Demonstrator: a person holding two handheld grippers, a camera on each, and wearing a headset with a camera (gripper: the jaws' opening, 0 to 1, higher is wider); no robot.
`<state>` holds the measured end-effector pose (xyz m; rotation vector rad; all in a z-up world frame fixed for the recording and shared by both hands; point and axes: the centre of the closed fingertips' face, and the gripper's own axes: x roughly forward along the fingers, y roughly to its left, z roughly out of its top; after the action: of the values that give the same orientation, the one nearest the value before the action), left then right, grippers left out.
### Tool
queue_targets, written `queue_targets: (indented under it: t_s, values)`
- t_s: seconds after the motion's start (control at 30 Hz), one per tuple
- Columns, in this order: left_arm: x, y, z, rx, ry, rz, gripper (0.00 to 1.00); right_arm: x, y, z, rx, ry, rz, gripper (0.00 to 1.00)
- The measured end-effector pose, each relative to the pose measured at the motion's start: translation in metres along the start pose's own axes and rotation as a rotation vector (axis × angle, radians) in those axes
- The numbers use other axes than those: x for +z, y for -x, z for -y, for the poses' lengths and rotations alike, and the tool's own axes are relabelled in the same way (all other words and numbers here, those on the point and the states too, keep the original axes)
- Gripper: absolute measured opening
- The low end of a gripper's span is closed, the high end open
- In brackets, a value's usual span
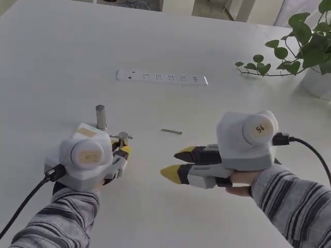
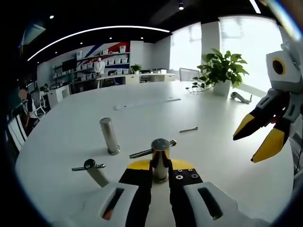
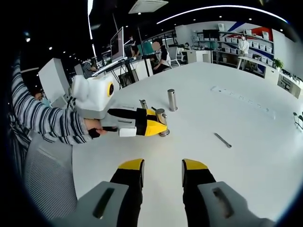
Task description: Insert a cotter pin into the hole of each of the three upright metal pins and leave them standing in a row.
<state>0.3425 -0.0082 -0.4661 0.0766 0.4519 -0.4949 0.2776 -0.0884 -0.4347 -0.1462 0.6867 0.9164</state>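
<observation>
White tabletop (image 1: pixel 62 62) spreads wide around the work, and the gripper views show an open office of shelves and desks behind it. I see a power strip (image 1: pixel 161 77) further back and a potted plant (image 1: pixel 305 46) at the far right edge. A loose cotter pin (image 1: pixel 171 132) lies flat beyond the gap between the grippers. My left gripper (image 2: pixel 160 166) is clamped on an upright metal pin (image 2: pixel 160 151) with a fitted cotter pin (image 2: pixel 144 152) through its hole. A bare pin (image 2: pixel 109 135) stands just beyond, to its left. A third pin (image 2: pixel 96 174) leans nearby, carrying a second cotter pin (image 2: pixel 79 167). My right gripper (image 3: pixel 163 165) hovers well apart, jaws spread, holding nothing.
</observation>
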Motion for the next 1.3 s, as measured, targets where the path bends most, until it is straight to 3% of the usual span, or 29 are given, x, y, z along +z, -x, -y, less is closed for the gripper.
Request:
queue_targets:
  t_s: [0.47,1.03,1.17,1.3]
  values:
    - [0.001,-0.002,-0.001,0.016,-0.022,0.000,0.09,-0.002,0.002,0.000,-0.001,-0.009,-0.004,0.28]
    - [0.005,0.002,0.001,0.014,0.029,0.009,0.14,0.001,0.001,0.002,-0.014,-0.024,0.008,0.31]
    - [-0.003,0.003,0.000,0.026,0.076,-0.025,0.18,0.008,0.002,0.002,-0.015,-0.027,0.025,0.32]
    - [-0.008,0.005,0.002,0.016,0.080,-0.045,0.21,0.013,0.002,0.002,-0.018,-0.019,0.035,0.33]
